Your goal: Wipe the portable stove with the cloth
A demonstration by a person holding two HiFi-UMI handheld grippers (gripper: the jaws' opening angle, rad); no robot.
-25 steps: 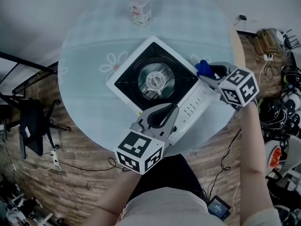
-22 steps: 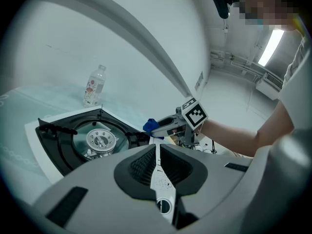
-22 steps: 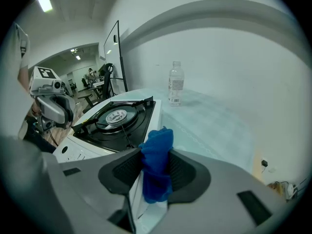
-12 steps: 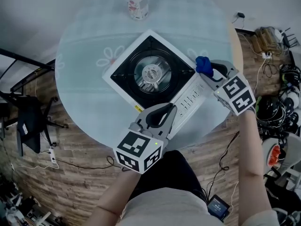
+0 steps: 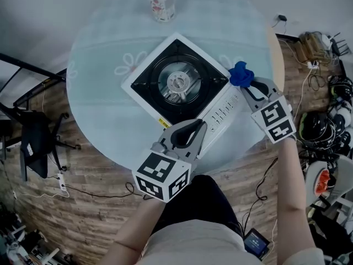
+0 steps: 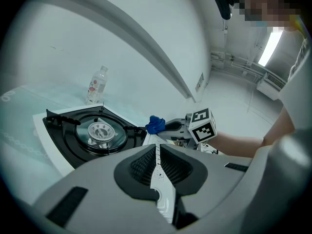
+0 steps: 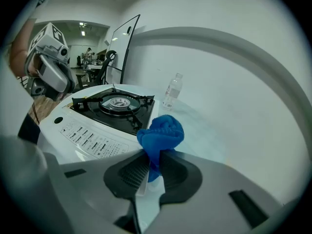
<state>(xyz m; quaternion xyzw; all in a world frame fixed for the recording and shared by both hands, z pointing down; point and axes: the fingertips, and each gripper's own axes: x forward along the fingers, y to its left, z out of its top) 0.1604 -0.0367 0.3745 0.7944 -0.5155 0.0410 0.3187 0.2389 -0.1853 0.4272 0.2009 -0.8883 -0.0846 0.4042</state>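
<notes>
The portable stove (image 5: pixel 223 114), white with a black burner top, sits turned cornerwise on the round table; it also shows in the left gripper view (image 6: pixel 100 133) and the right gripper view (image 7: pixel 114 106). My left gripper (image 5: pixel 196 127) is shut on the stove's near white edge, which runs between its pads (image 6: pixel 157 147). Off the stove's right corner, my right gripper (image 5: pixel 246 84) has just been closing and now pinches the blue cloth (image 5: pixel 240 74). The cloth (image 7: pixel 163 133) bunches up above the jaws (image 7: pixel 152 156), just off the stove's edge. It is a small blue lump (image 6: pixel 155 124) in the left gripper view.
A clear plastic bottle (image 5: pixel 162 5) stands at the table's far edge, behind the stove. The pale tablecloth (image 5: pixel 110 115) covers the round table. A black chair (image 5: pixel 33 142) stands on the floor to the left, and cables and gear (image 5: pixel 325 93) lie to the right.
The right gripper's jaws went from wide apart around the cloth to pinched on it, and the gripper rolled and shifted slightly. The cloth now stands bunched. The left gripper stayed put.
</notes>
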